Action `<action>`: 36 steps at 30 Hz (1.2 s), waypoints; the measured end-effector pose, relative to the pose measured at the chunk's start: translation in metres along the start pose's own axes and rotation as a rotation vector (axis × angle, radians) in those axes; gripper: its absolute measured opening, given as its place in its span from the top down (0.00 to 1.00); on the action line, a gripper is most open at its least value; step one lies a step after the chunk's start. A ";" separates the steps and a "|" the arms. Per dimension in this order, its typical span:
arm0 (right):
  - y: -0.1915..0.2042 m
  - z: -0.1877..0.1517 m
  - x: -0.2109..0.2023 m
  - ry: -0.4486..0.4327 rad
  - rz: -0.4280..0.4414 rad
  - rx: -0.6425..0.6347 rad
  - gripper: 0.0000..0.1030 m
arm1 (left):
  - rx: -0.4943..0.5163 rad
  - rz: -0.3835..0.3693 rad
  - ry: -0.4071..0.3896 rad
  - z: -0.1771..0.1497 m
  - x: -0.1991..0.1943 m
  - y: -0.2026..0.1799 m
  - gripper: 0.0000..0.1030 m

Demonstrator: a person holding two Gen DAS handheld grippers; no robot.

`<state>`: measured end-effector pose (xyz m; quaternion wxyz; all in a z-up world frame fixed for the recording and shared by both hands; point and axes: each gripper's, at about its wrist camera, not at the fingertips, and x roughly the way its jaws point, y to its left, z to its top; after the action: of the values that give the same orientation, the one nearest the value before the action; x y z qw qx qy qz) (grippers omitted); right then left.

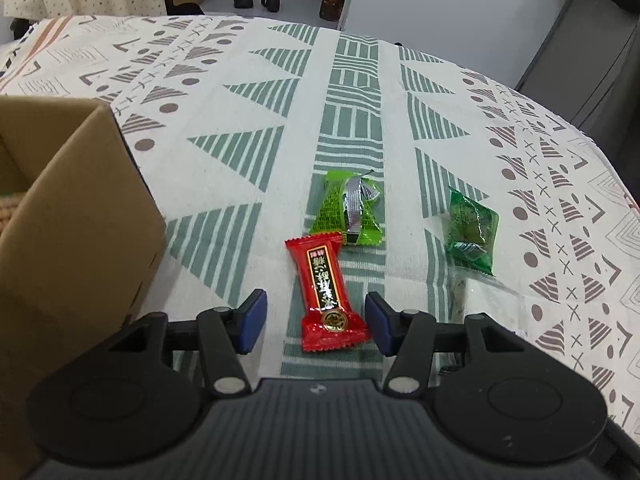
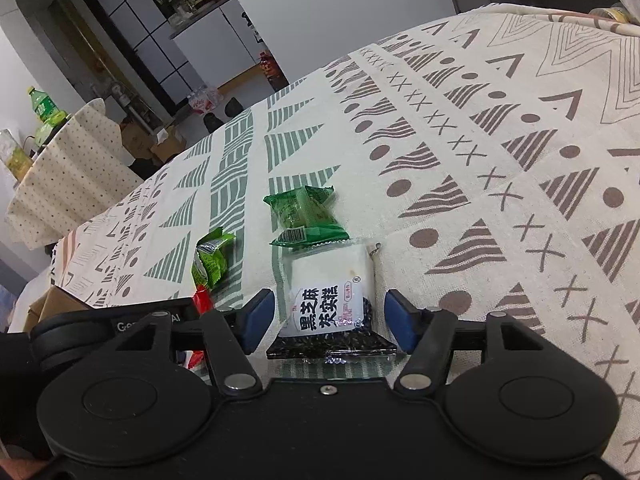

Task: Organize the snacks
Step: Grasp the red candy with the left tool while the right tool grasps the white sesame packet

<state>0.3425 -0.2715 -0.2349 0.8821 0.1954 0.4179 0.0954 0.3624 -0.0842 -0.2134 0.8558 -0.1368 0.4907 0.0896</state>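
A red snack packet (image 1: 326, 292) lies on the patterned tablecloth, its near end between the blue pads of my open left gripper (image 1: 316, 322). Beyond it lies a light green packet (image 1: 349, 212), and to the right a dark green packet (image 1: 472, 230). In the right wrist view, a white and black sesame cake packet (image 2: 330, 308) lies between the fingers of my open right gripper (image 2: 330, 320). The dark green packet (image 2: 306, 216) sits just beyond it, the light green packet (image 2: 210, 260) to the left. A sliver of the red packet (image 2: 202, 300) shows behind the left gripper's body.
An open cardboard box (image 1: 76, 216) stands at the left on the tablecloth (image 1: 240, 112). The table's far edge curves across the top, with floor, shoes and bottles beyond. A second table with a dotted cloth (image 2: 68, 176) stands farther off.
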 end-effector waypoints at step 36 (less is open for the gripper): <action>0.008 -0.019 -0.081 0.021 -0.005 0.102 0.63 | 0.032 -0.095 0.020 -0.034 -0.115 0.020 0.78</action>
<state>0.2771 -0.2864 -0.1858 0.8667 0.2382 0.4320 0.0740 0.2706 -0.0788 -0.1331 0.8562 -0.1472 0.4936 0.0394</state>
